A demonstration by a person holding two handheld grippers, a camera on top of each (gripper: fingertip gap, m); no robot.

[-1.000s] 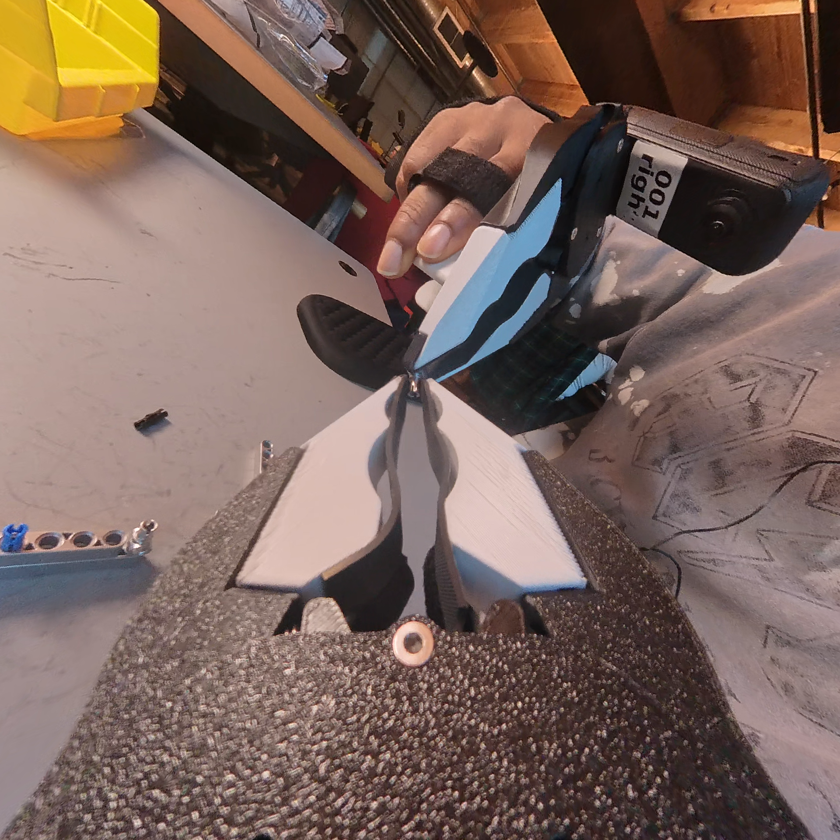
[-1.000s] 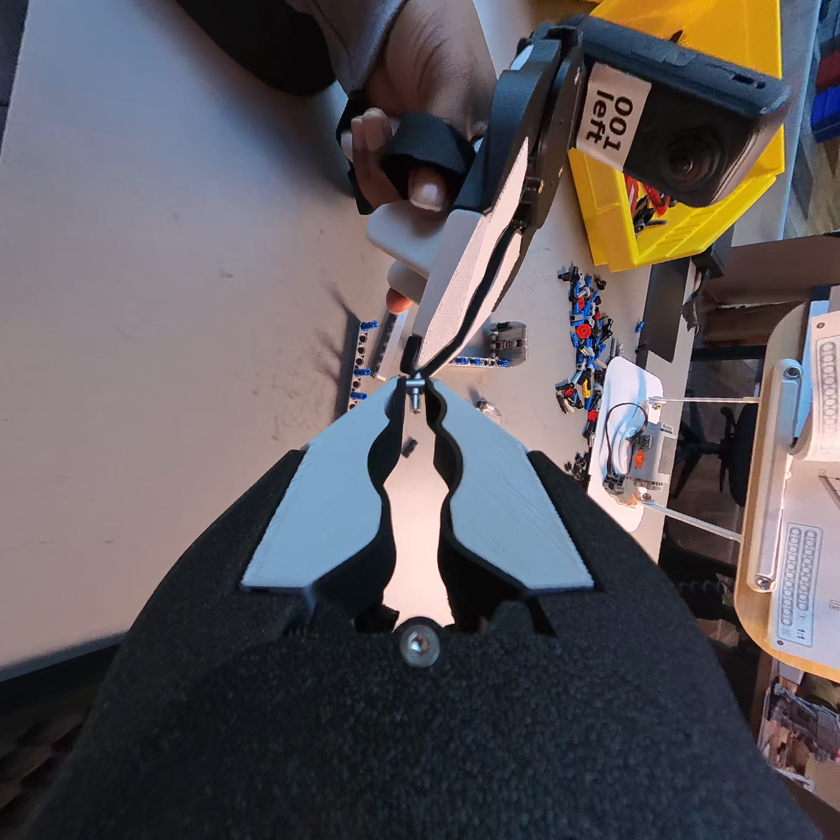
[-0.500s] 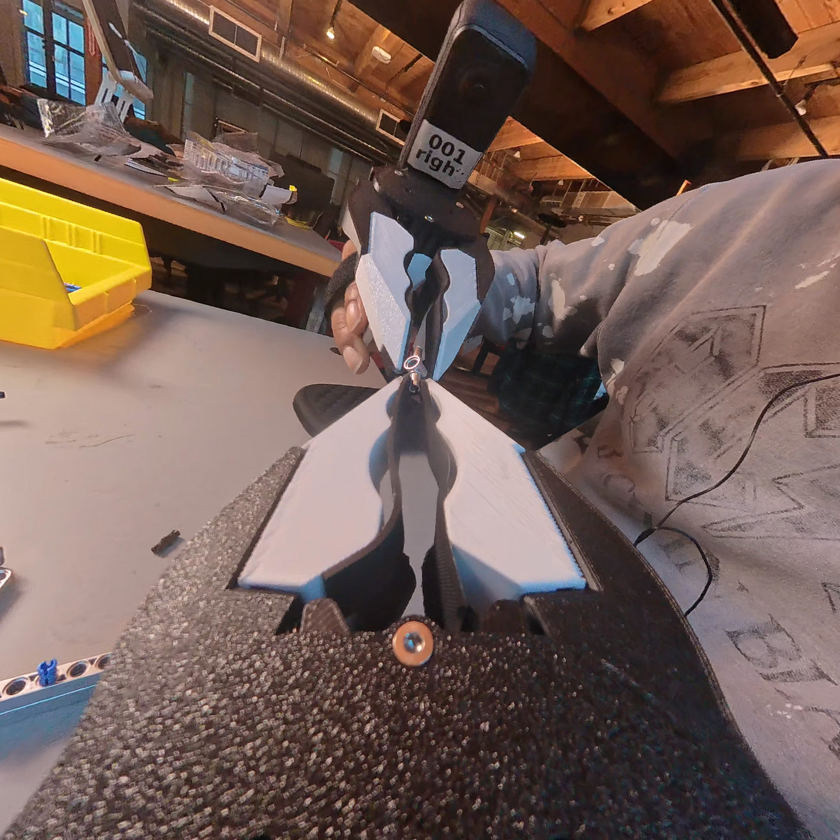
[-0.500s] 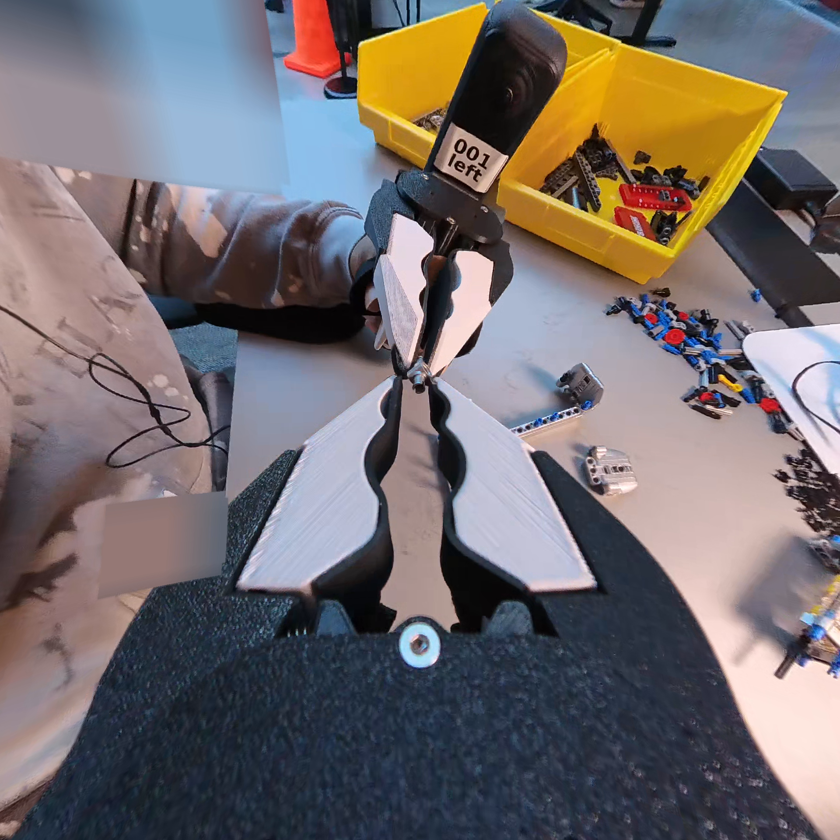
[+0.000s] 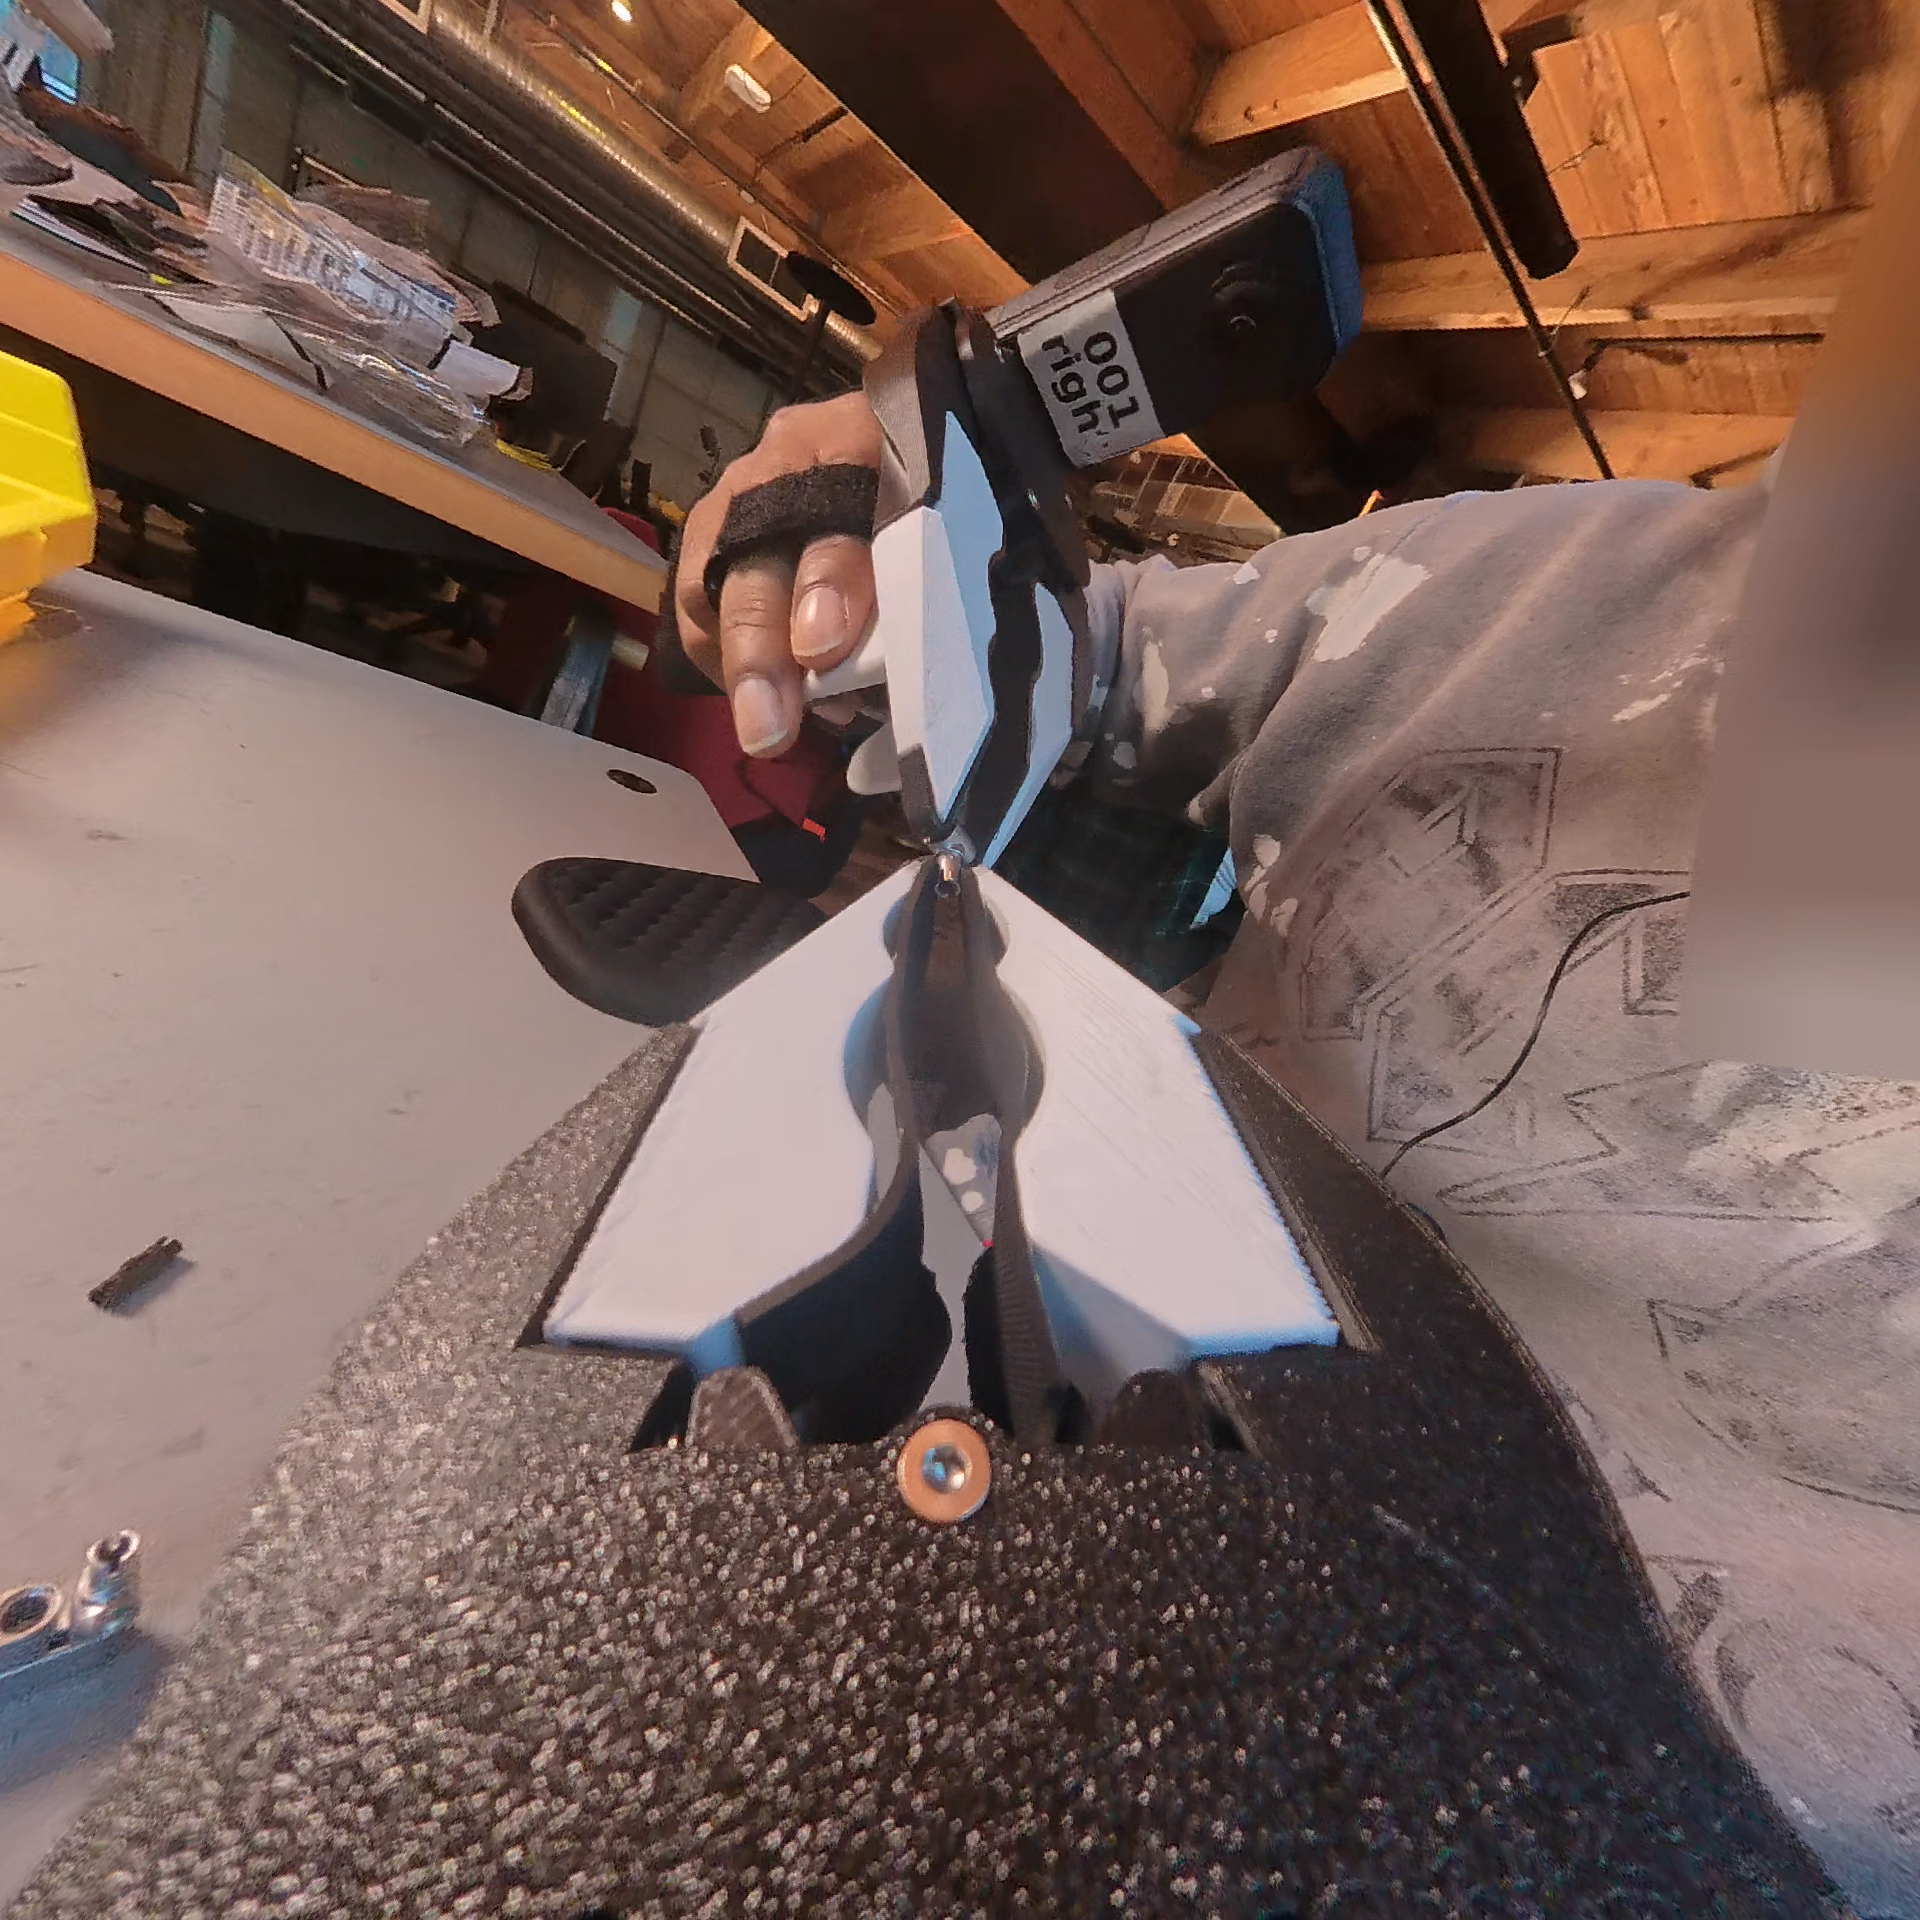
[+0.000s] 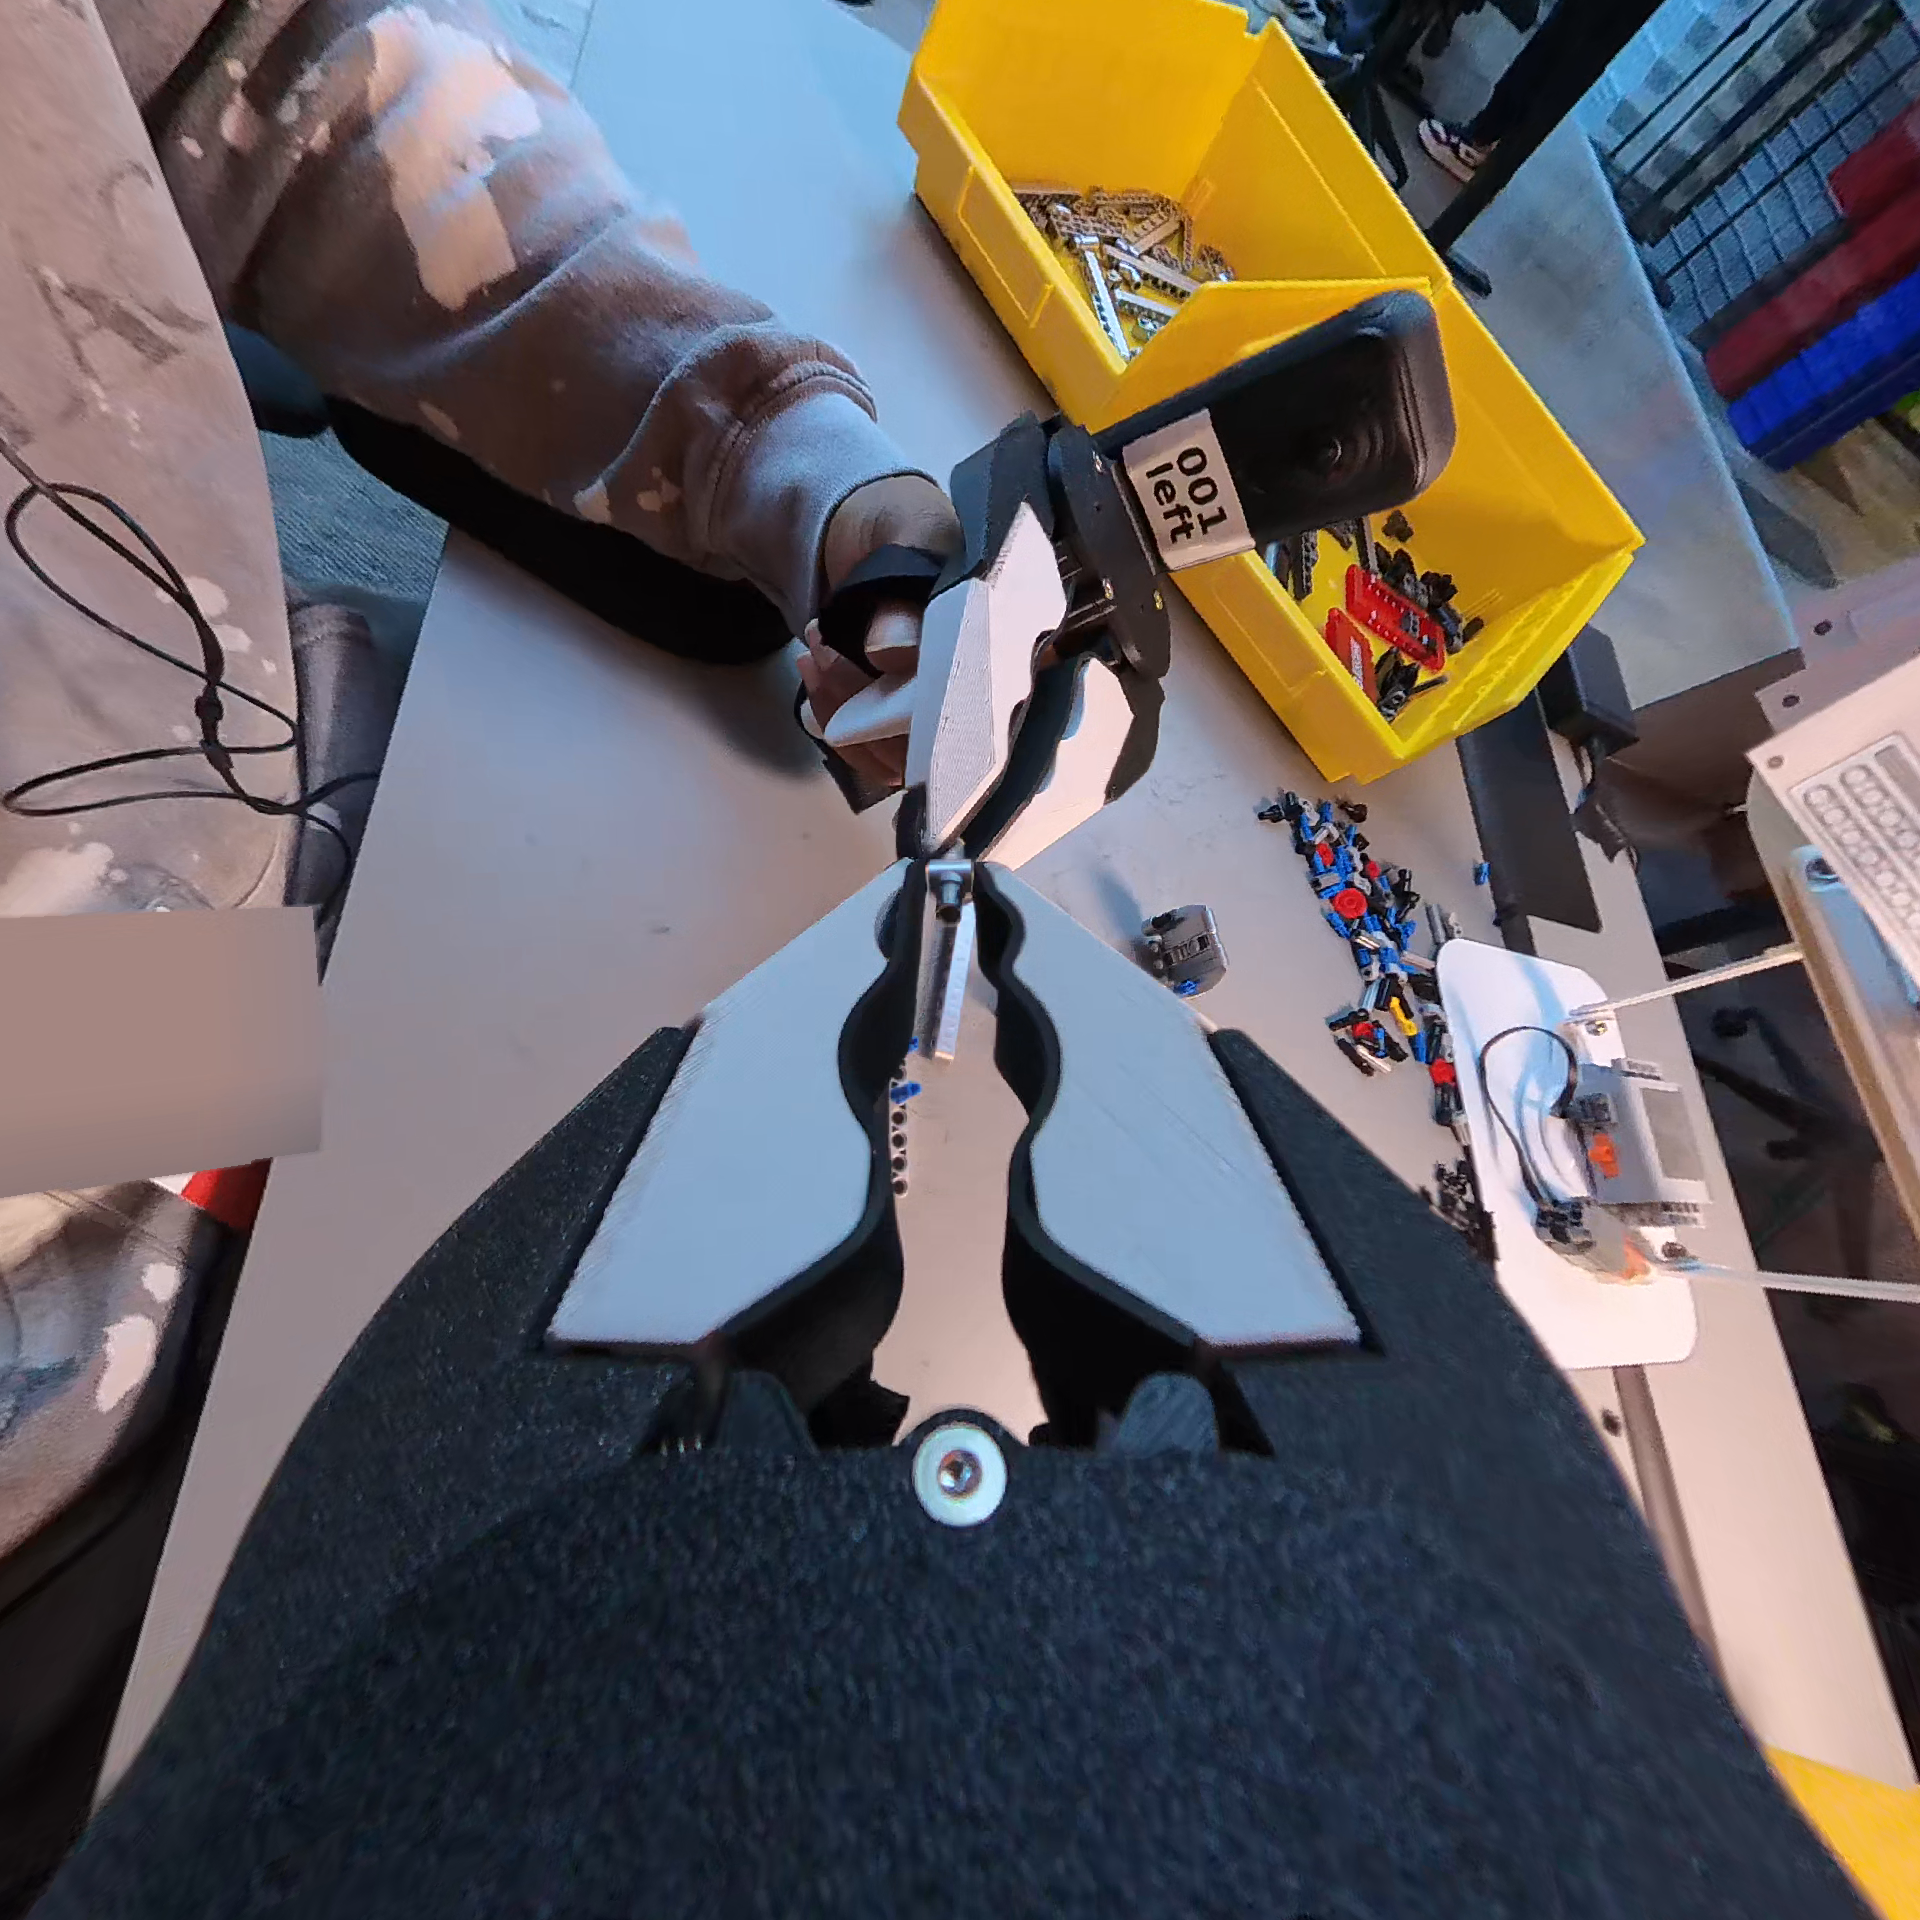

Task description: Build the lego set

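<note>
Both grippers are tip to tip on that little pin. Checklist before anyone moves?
1. Left gripper shut on the small silver metal pin: ok.
2. Right gripper shut on the same pin: ok, its jaws are nearly closed around it.
3. Which gripper bears the pin: cannot tell.
4. Tips held clear above the grey table: ok.
5. Grey beam with holes showing between the right fingers, lying on the table or attached to the pin: cannot tell.
6. Yellow plastic bin and pile of small blue and black plastic parts apart from the tips: ok.
</note>
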